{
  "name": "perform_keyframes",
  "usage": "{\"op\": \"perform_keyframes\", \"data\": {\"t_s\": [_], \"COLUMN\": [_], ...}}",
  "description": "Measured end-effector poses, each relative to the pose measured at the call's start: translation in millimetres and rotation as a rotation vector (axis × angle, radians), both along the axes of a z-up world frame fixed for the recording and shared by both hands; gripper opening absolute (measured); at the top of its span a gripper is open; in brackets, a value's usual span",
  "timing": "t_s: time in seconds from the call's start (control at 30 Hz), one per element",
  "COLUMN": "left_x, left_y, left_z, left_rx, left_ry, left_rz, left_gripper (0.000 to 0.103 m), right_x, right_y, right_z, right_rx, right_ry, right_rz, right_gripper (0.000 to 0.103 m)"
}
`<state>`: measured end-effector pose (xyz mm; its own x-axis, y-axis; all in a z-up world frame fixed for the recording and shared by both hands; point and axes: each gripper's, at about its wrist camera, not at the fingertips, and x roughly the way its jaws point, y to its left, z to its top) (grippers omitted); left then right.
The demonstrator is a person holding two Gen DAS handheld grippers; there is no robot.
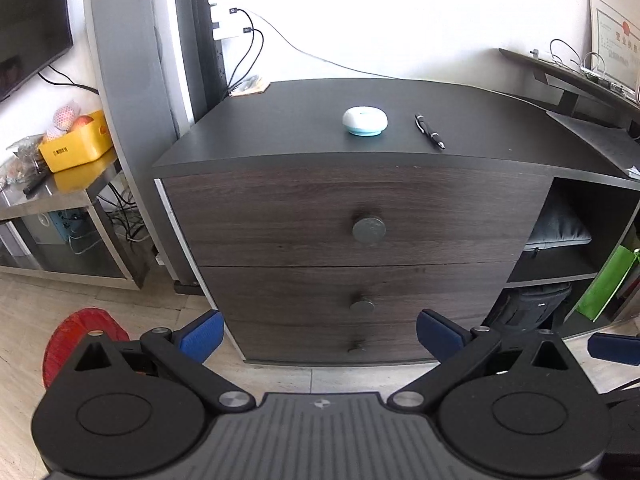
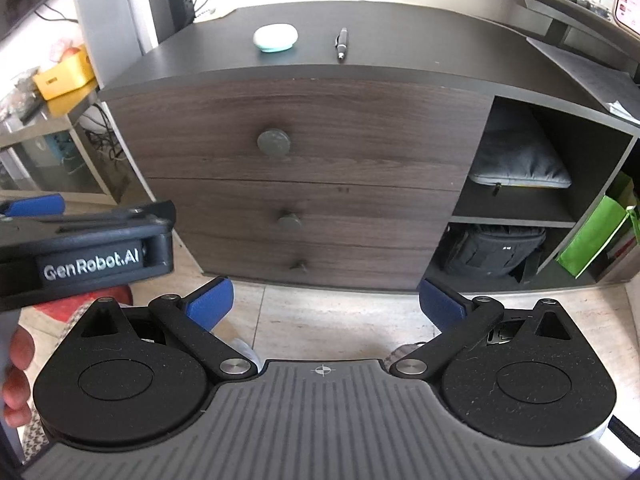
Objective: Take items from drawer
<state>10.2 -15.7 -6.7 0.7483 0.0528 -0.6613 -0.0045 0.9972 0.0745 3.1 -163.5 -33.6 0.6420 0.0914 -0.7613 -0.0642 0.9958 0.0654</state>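
A dark wood drawer cabinet (image 1: 360, 208) (image 2: 304, 136) stands ahead with three shut drawers. The top drawer has a round knob (image 1: 369, 230) (image 2: 273, 142); smaller knobs sit below (image 1: 362, 304) (image 2: 289, 221). A white and teal round case (image 1: 365, 121) (image 2: 275, 38) and a black pen (image 1: 429, 131) (image 2: 342, 43) lie on the cabinet top. My left gripper (image 1: 320, 334) is open and empty, well short of the cabinet front. My right gripper (image 2: 326, 300) is open and empty, also short of it. The left gripper's body (image 2: 88, 248) shows at the left of the right wrist view.
Open shelves right of the drawers hold a grey sleeve (image 2: 518, 160), a black bag (image 2: 496, 250) and a green bag (image 2: 592, 240). A steel table with a yellow box (image 1: 76, 146) stands at left. A red object (image 1: 84, 340) lies on the tiled floor.
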Motion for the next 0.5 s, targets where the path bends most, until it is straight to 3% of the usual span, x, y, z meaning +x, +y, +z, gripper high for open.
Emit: {"op": "perform_keyframes", "data": {"t_s": [0.5], "left_x": [-2.3], "left_y": [-9.7], "left_z": [2.4], "left_rx": [-0.002], "left_ry": [-0.016], "left_rz": [-0.035], "left_gripper": [0.103], "right_x": [-0.6], "right_y": [-3.1], "right_z": [7.4], "right_rx": [0.005], "right_ry": [-0.015], "right_rz": [-0.014], "right_gripper": [0.102]}}
